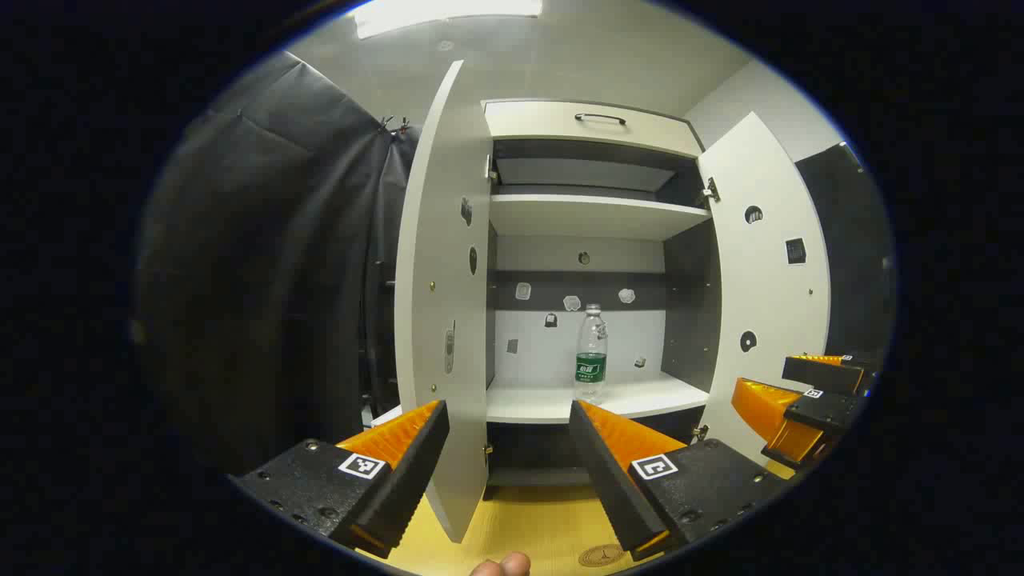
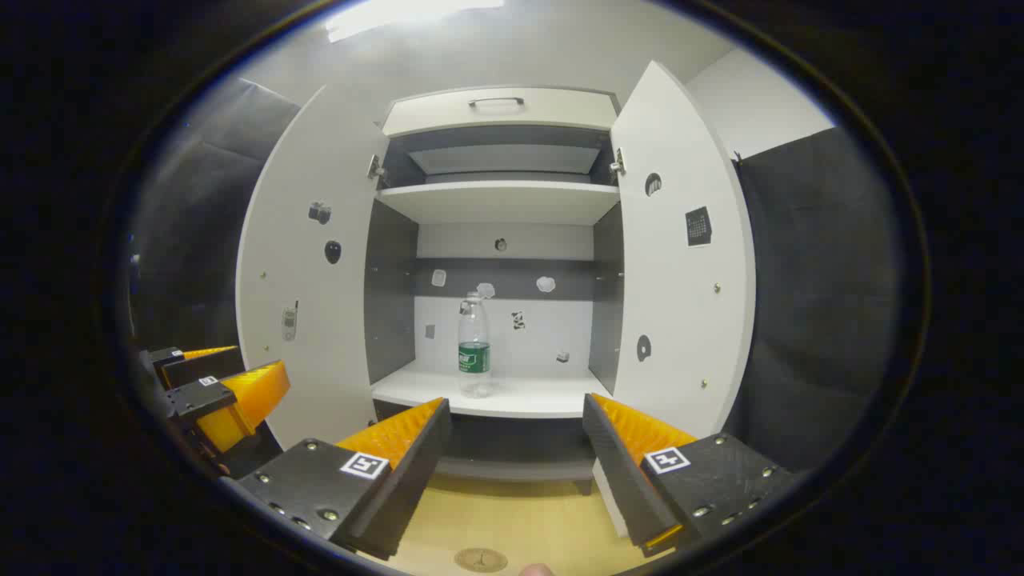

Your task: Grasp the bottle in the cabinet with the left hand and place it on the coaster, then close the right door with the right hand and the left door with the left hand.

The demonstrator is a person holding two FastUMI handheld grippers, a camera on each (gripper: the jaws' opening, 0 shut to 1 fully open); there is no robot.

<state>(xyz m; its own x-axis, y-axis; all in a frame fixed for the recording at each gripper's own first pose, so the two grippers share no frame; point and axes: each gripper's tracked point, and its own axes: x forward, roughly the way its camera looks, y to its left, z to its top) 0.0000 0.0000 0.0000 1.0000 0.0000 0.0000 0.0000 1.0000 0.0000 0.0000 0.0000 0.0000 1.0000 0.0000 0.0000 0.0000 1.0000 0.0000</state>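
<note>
1. The left tongs (image 1: 508,448) stand wide apart and hold nothing, aimed at the open cabinet (image 1: 592,128), a fair stance for the reach.
2. The right tongs (image 2: 512,448) also gape empty, held back beside the left ones, likely waiting for the door step.
3. The bottle (image 1: 591,352) stands upright on the lower shelf (image 1: 528,404), near its front edge, well apart from both tongs.
4. Both doors, left door (image 1: 436,304) and right door (image 1: 760,280), are swung fully open, leaving the way to the bottle clear.
5. The coaster (image 2: 480,559) lies on the tabletop (image 2: 520,520) at its near edge, below the tongs.
</note>
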